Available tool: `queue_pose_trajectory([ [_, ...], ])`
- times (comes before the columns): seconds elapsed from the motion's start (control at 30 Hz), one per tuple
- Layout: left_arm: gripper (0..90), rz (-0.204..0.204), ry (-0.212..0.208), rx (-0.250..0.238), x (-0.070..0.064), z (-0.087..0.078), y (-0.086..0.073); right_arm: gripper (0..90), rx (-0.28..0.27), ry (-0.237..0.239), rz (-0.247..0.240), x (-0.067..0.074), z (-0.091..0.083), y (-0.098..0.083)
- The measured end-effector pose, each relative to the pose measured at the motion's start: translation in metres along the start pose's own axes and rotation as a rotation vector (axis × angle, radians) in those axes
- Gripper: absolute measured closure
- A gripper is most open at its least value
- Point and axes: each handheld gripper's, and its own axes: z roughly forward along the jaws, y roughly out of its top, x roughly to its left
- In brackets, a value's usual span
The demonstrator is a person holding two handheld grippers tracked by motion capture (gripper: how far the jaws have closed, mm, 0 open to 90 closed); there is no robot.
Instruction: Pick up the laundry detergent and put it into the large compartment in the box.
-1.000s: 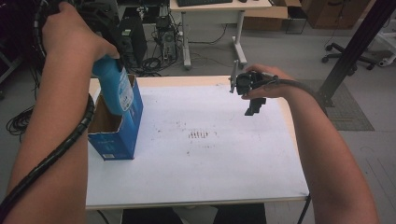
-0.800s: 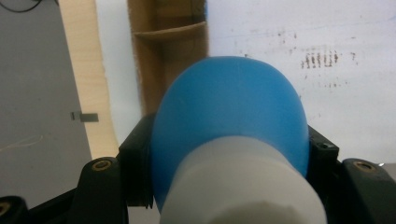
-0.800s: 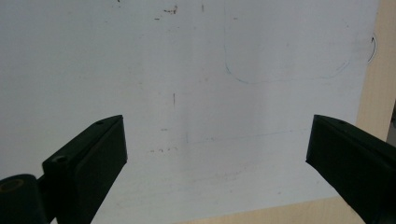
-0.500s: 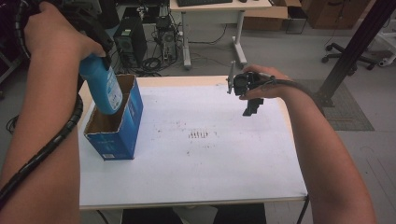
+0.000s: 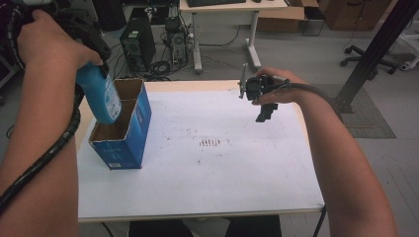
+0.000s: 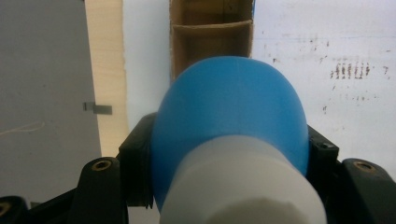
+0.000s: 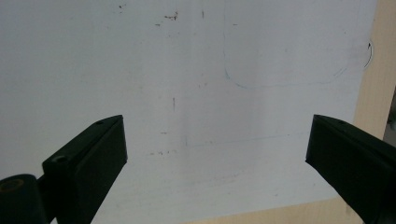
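Here the left gripper (image 6: pixel 229 186), raised high at the far left, clamps a blue bottle (image 5: pixel 100 96) tilted into the blue box (image 5: pixel 129 143). The right gripper (image 5: pixel 263 114) hovers over the table's (image 5: pixel 207 187) far right, jaws wide apart.

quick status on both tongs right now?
Left tongs: closed on the blue bottle, above the blue cardboard box.
Right tongs: open, holding nothing, over the white table.

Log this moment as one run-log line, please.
left gripper: shut on blue bottle, bottle's base at the blue box opening | right gripper: open, holding nothing, above white table | step: bottle not yet seated in box
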Motion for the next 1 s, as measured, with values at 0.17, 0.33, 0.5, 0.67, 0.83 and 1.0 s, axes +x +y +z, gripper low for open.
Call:
queue_pose_trajectory([
  [0.17, 37.5, -0.004, -0.014, 0.002, 0.003, 0.006, 0.001, 4.7, 0.0, -0.001, 0.002, 0.0, -0.001, 0.0],
  [0.33, 37.5, -0.013, -0.011, 0.006, 0.006, 0.016, 0.003, 4.7, 0.001, -0.001, 0.005, 0.001, -0.002, 0.0],
  [0.5, 37.5, -0.016, -0.029, 0.013, 0.01, 0.028, 0.004, 4.7, 0.004, 0.0, 0.005, 0.0, -0.001, 0.0],
  [0.67, 37.5, -0.012, -0.02, 0.018, 0.011, 0.038, 0.004, 4.7, 0.003, 0.001, 0.004, 0.0, 0.0, 0.001],
  [0.83, 37.5, -0.009, -0.041, 0.01, 0.013, 0.047, 0.004, 4.7, -0.005, -0.002, 0.002, -0.001, -0.002, 0.002],
  [1.0, 37.5, -0.004, -0.039, 0.014, 0.014, 0.056, 0.005, 4.7, -0.015, -0.009, 0.008, -0.002, -0.007, 0.001],
])
